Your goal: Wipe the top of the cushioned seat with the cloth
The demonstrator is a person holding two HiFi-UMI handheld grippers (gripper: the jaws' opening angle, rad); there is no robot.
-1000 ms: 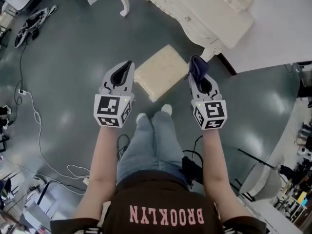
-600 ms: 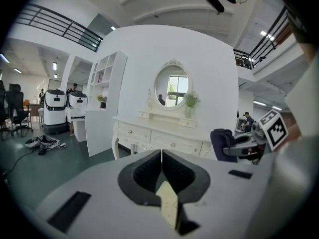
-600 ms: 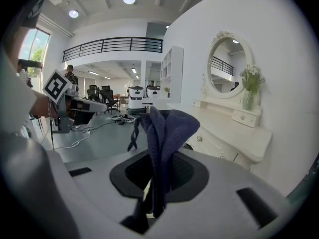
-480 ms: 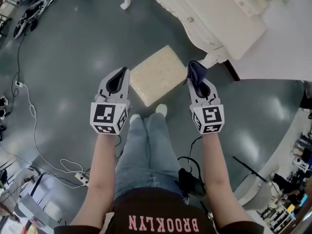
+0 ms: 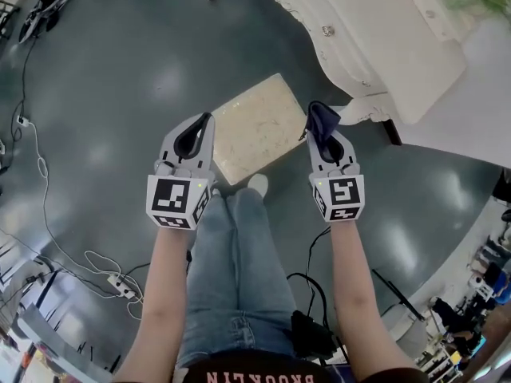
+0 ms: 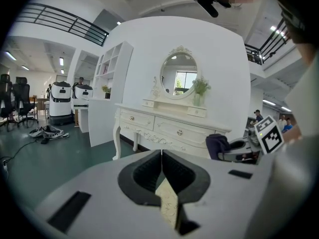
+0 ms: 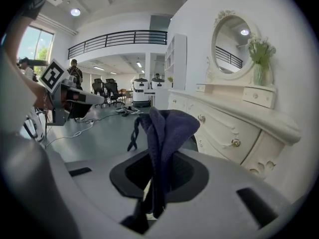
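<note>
The left gripper (image 5: 206, 120) has its jaws pressed together with nothing between them; in the left gripper view only a sliver of the pale seat shows through the gap under them. The right gripper (image 5: 323, 134) has its jaws clamped on the dark blue cloth (image 7: 167, 126), which stands up in a bunched fold above the jaw tips and hangs a little way below them. Both grippers are held level with each other, well above the floor (image 5: 112, 94), and neither touches the seat.

The cushioned seat (image 5: 251, 126) lies on the floor, seen in the head view between the two grippers and a little ahead of them. It is a cream, square pad with a faint pattern, turned at an angle. Its far corner is near a leg of the white dressing table (image 5: 375, 46). The person's shoe (image 5: 257, 183) is just beside its near edge. White cables (image 5: 48, 214) trail over the floor to the left, well apart from the seat.
</note>
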